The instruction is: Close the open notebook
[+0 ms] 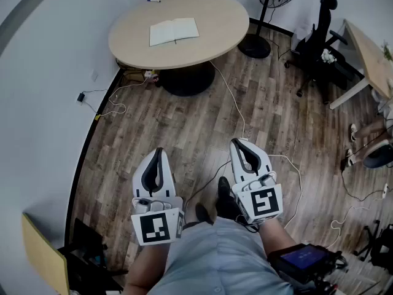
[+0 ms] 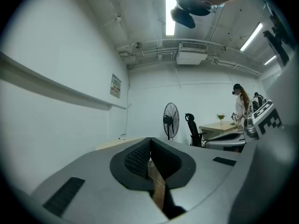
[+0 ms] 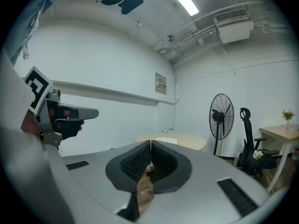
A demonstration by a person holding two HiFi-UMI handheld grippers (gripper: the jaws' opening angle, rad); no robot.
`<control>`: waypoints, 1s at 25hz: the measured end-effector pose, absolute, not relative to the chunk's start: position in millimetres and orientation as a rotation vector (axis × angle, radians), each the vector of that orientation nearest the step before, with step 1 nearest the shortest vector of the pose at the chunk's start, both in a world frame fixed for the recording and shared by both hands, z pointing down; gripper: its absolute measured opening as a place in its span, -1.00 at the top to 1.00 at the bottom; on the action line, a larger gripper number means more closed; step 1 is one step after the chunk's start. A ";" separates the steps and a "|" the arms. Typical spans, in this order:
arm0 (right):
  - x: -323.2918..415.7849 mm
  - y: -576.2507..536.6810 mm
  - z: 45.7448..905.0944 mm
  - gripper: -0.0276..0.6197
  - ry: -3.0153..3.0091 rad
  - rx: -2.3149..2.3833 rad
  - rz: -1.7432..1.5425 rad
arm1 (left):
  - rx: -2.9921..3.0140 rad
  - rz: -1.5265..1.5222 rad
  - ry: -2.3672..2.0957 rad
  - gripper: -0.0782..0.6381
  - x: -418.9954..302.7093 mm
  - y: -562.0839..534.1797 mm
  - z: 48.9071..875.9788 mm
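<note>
The open notebook [image 1: 174, 31] lies flat with white pages up on the round wooden table [image 1: 215, 17] at the far end of the room. Both grippers are held low over the floor, well short of the table. My left gripper [image 1: 159, 152] and right gripper [image 1: 236, 142] point toward it, each shut with nothing between the jaws. In the right gripper view the table [image 3: 187, 141] shows far ahead past the shut right gripper [image 3: 150, 144], with the notebook [image 3: 167, 137] a pale patch on it. In the left gripper view the left gripper [image 2: 150, 142] is shut.
A pen [image 1: 153, 0] lies at the table's far edge. Cables [image 1: 228, 94] trail over the wood floor. A standing fan [image 1: 270, 5], a black office chair [image 1: 316, 39] and a desk [image 1: 368, 54] stand to the right. A person [image 2: 240, 104] stands by that desk.
</note>
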State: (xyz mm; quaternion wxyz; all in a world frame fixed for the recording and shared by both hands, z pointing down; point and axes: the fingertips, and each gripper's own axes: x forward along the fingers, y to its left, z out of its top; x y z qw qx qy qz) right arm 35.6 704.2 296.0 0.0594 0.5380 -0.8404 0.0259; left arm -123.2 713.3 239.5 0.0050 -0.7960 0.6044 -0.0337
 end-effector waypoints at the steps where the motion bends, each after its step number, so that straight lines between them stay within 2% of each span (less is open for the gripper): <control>1: 38.7 698.3 295.2 0.77 -2.553 1.637 0.071 | -2.493 -0.108 1.893 0.73 -119.9 708.5 240.1; 9: 77.5 652.9 312.2 0.76 -2.563 1.629 0.160 | -2.489 -0.166 1.897 0.73 -80.9 666.0 250.0; 19: 134.7 589.5 306.6 0.76 -2.611 1.550 0.210 | -2.412 -0.201 1.930 0.73 -16.9 621.4 224.6; 25: 141.9 547.6 306.6 0.76 -2.662 1.507 0.248 | -2.348 -0.241 1.969 0.73 -10.2 589.9 216.9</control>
